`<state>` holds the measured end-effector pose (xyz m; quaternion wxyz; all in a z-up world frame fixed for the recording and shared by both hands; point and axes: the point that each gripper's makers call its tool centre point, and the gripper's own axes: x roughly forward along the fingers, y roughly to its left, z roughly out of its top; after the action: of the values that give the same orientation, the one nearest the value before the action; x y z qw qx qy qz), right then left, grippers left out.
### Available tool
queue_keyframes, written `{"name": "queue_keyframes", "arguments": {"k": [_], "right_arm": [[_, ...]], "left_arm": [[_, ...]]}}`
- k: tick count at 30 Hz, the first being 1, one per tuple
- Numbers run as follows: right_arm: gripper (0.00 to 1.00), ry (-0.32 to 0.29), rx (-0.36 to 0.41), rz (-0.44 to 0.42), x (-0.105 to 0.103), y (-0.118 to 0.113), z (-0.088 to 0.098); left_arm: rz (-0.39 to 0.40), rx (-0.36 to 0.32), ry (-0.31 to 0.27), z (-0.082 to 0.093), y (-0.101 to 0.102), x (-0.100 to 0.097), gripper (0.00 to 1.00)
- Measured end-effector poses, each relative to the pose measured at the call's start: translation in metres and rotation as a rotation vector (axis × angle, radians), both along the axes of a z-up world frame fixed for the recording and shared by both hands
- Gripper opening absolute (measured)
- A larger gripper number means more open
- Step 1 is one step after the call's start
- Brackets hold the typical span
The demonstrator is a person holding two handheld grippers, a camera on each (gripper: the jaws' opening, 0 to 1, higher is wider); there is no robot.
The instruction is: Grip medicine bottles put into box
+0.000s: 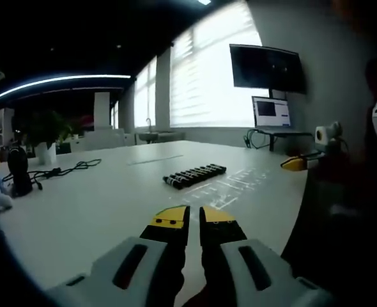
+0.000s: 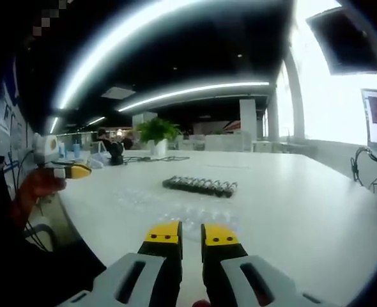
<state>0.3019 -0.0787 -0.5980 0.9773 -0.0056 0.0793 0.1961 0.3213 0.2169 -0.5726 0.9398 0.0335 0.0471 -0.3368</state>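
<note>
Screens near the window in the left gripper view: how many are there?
2. A dark wall-mounted monitor hangs high beside the window, and a lit laptop screen stands just below it at the far edge of the white table. Others may lie out of frame.

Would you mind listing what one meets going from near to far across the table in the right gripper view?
Right gripper with its fingers nearly together, then the clear plastic tray, then the row of dark bottles, then the potted plant at the far edge.
</note>
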Motion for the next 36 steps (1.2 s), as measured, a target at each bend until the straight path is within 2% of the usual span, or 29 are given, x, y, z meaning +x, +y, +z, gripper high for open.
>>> {"name": "queue_keyframes", "arguments": {"k": [5,12,20,25,32,36], "right_arm": [[0.08,-0.019,0.003,0.011,-0.001,0.003,0.003],[0.08,0.001,-0.039,0.007,-0.001,0.002,0.000],[0.08,-0.012,-0.043,0.005,-0.001,0.001,0.004],[0.08,-0.013,-0.062,0.000,0.006,-0.001,0.010],[0.08,-0.038,-0.084,0.008,0.018,-0.001,0.020],[0.08,-0.046,-0.103,0.009,0.023,0.001,0.024]], "left_arm": [[0.001,0.005,0.008,-0.002,0.000,0.001,0.00],[0.003,0.014,-0.003,0.000,-0.001,0.002,0.01],[0.002,0.019,-0.006,0.003,0.002,0.000,0.01],[0.007,0.006,-0.010,0.005,0.004,0.001,0.01],[0.009,0.033,-0.032,0.011,0.005,0.003,0.01],[0.014,0.019,-0.027,0.013,0.006,0.007,0.01]]}}
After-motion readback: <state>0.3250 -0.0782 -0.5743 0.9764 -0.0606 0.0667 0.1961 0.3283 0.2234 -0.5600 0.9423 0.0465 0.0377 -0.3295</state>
